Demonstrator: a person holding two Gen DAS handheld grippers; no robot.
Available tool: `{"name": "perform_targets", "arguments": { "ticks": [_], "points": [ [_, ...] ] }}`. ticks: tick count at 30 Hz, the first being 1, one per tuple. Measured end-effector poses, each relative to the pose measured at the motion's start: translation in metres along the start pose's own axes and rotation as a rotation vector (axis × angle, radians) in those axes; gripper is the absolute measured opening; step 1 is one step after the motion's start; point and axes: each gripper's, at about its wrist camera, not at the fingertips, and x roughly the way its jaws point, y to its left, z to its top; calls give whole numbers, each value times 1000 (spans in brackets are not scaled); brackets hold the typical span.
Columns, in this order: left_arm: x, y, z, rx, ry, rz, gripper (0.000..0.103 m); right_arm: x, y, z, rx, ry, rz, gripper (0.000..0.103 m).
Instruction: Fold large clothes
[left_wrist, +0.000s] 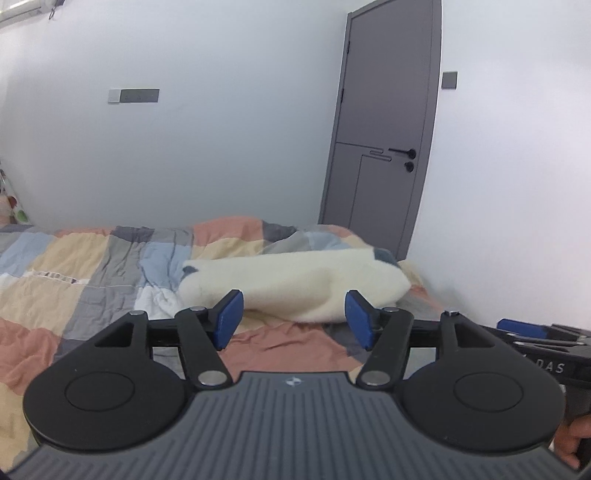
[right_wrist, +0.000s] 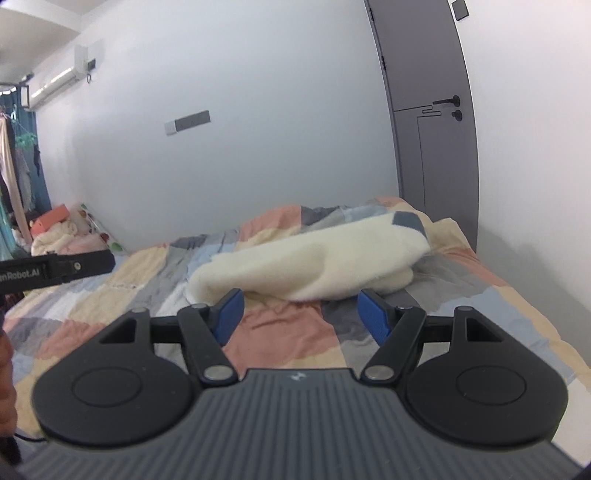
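A cream fleece garment with small grey patches lies bunched in a long folded heap on the patchwork bed cover. It also shows in the right wrist view. My left gripper is open and empty, held just short of the garment's near edge. My right gripper is open and empty too, also just short of the garment. The right gripper's fingers show at the right edge of the left wrist view. The left gripper's body shows at the left of the right wrist view.
The bed cover stands against a white wall. A grey door is behind the bed's far right corner. Pillows and soft items lie at the bed's far left end. The bed's right edge drops off near my right gripper.
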Motion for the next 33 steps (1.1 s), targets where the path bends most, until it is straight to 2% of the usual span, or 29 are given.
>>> {"name": "perform_targets", "arguments": {
  "ticks": [8, 12, 16, 24, 27, 33],
  "points": [
    [6, -3, -2, 11, 14, 10, 68, 3, -3, -7, 7, 31, 5, 71],
    [11, -5, -4, 33, 41, 7, 84, 5, -4, -10, 4, 51, 10, 71],
    [18, -10, -8, 65, 70, 22, 96, 8, -8, -9, 10, 58, 1, 73],
    [18, -7, -6, 37, 62, 56, 101, 6, -12, -2, 1, 46, -28, 74],
    [16, -7, -5, 37, 56, 61, 102, 5, -13, 2, -12, 33, -31, 84],
    [15, -13, -3, 63, 57, 71, 102, 4, -15, 7, -11, 25, -16, 83]
  ]
}}
